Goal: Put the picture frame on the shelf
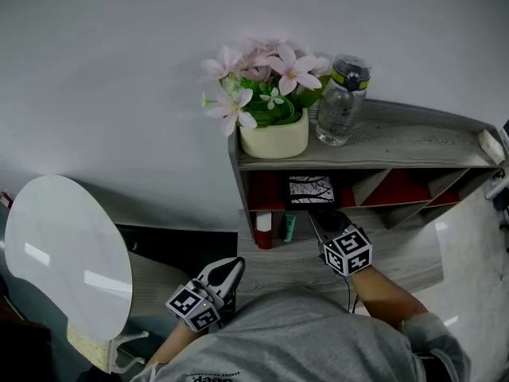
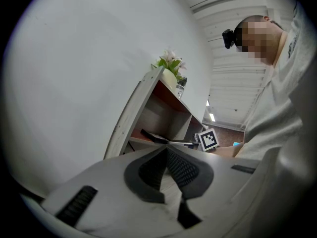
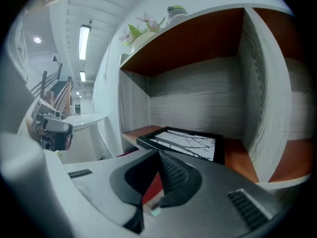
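Both the left gripper (image 2: 166, 148) and right gripper (image 3: 159, 152) have fingers together, empty. The black rectangular picture frame (image 3: 185, 143) lies flat at the right one's twelve o'clock.

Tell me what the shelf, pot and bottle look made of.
Shelf: grey board with printed-looking wood grain, probably matt laminate.
Pot: cream and smooth, likely ceramic or plastic.
Bottle: see-through body, likely clear plastic; could be glass.
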Tool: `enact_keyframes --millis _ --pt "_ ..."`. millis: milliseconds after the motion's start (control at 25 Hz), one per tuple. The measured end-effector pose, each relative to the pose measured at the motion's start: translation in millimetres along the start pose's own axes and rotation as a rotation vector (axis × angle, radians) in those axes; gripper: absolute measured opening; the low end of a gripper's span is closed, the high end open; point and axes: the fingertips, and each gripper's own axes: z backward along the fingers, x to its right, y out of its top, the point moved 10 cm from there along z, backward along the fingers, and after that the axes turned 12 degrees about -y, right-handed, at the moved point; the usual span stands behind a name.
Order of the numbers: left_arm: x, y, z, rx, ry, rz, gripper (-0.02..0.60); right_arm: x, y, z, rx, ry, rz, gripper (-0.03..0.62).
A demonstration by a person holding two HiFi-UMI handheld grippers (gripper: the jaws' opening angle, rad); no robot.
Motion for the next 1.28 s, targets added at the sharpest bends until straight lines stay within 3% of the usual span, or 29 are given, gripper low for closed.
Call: enact_keyframes --millis 440,960,1280 --pt "-0.3 0.8 0.2 -0.002 0.001 -0.002 0.020 14.1 9.2 -16.2 -0.010 -0.022 -0.058 -0.010" --pt "1.0 2.8 2.0 0.007 -0.009 -0.008 0.020 13.4 12.7 -17.1 -0.020 -0.020 -0.054 -0.009" --pt "2.9 3.3 4.9 0.021 -0.023 -0.013 0.020 4.1 18.7 5.0 0.029 0.045 -0.071 -0.009"
